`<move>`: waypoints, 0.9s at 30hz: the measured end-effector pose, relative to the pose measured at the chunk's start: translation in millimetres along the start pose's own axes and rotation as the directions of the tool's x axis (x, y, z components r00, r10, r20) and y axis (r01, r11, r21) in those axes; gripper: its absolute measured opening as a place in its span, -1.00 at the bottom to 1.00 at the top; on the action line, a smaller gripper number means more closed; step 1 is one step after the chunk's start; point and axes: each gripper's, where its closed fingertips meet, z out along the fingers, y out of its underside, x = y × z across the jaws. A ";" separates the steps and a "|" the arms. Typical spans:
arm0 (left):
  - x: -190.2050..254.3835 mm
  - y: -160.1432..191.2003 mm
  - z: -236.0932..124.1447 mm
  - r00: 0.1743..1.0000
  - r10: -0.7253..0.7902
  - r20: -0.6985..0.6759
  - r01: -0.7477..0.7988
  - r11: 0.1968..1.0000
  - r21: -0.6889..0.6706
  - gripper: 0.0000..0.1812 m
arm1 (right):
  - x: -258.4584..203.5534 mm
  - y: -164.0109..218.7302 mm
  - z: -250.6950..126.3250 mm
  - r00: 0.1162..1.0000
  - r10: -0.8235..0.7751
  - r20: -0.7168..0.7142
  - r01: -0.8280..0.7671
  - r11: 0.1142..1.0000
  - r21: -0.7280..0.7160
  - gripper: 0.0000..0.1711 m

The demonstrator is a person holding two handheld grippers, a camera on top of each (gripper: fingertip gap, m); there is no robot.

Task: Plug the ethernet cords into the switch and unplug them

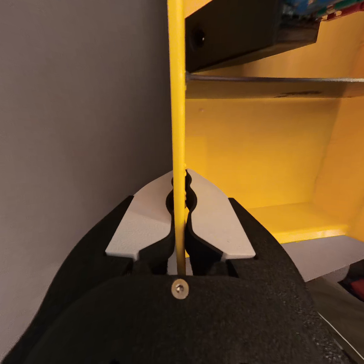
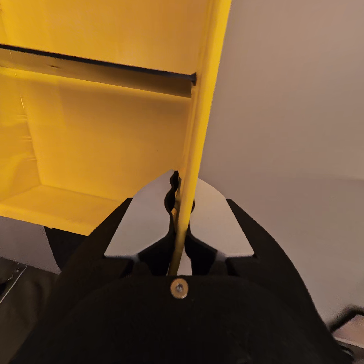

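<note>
We see our left gripper (image 1: 179, 173) closed on the front edge of the left side panel (image 1: 177, 98) of a yellow open shelf cabinet (image 1: 256, 147), and our right gripper (image 2: 184, 174) closed on the right side panel (image 2: 199, 128) of it. A black box-shaped device (image 1: 246, 33), maybe the switch, stands on the upper thin shelf board (image 1: 275, 79), at the left side. We cannot see any ethernet cords. Behind is a grey wall (image 1: 78, 118).
</note>
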 end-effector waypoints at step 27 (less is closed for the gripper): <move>-204.4 110.9 -54.5 0.890 -0.455 0.027 0.451 0.887 0.095 -0.95 | -43.8 -17.8 14.9 0.999 0.015 -0.028 -0.016 1.000 -0.013 -0.94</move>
